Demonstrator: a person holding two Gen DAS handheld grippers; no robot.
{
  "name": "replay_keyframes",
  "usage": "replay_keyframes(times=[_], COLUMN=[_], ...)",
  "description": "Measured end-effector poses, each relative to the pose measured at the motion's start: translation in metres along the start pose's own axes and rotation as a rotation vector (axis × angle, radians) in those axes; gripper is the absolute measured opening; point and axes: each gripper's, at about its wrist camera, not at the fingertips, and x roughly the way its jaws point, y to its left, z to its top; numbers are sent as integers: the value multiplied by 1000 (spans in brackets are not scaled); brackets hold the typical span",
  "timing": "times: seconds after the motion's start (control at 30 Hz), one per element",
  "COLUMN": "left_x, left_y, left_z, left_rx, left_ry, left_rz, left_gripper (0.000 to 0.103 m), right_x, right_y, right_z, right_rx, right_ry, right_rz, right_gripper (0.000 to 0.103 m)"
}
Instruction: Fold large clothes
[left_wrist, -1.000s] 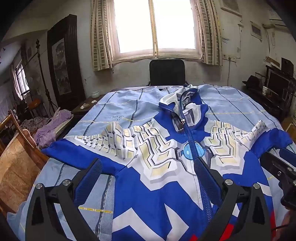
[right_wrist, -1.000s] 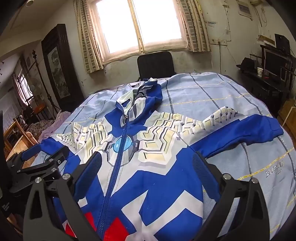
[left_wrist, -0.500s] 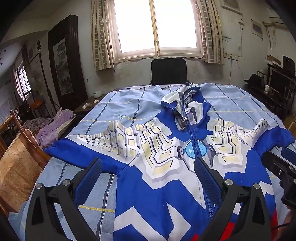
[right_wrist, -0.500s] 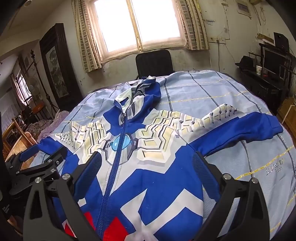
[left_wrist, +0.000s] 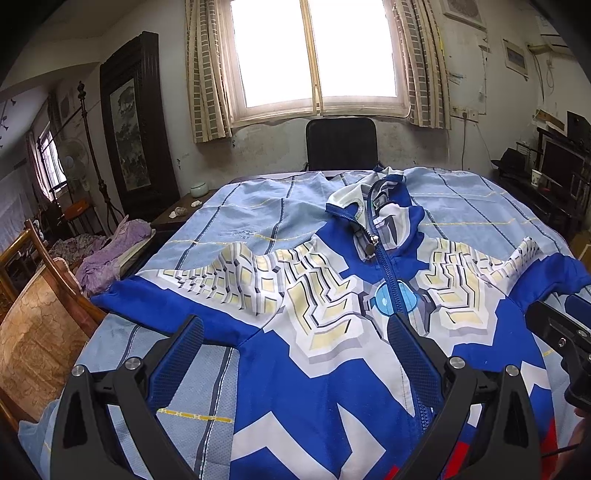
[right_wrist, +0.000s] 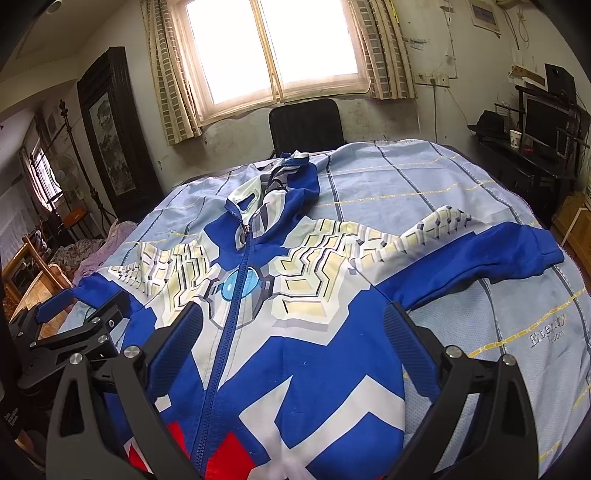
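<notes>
Fingers (left_wrist: 184, 350) of both grippers spread wide, empty, zipped jacket (left_wrist: 332, 369) lying flat just beyond them

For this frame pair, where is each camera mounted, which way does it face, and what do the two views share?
Left wrist: rides the left gripper, jaws open, above the jacket's near left part, facing the window; the right gripper shows at right.
Right wrist: rides the right gripper, jaws open, above the near right part, facing likewise; the left gripper shows at left.
Shared: jacket, zipper, black chair, window.
</notes>
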Motion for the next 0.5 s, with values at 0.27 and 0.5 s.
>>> replay_keyframes(times=[0.27,0.5], left_x=[-1,-1], left_y=[0,1], left_z=[0,-1], left_rx=[0,-1], left_ry=[-2,-2], left_rz=[1,0], left_gripper=[100,100], right_x=[0,1], right_y=[-1,-3], right_z=[0,-1], right_rx=[1,6], right_ry=[2,6], right_rz=[-1,-2], right_gripper=[96,96])
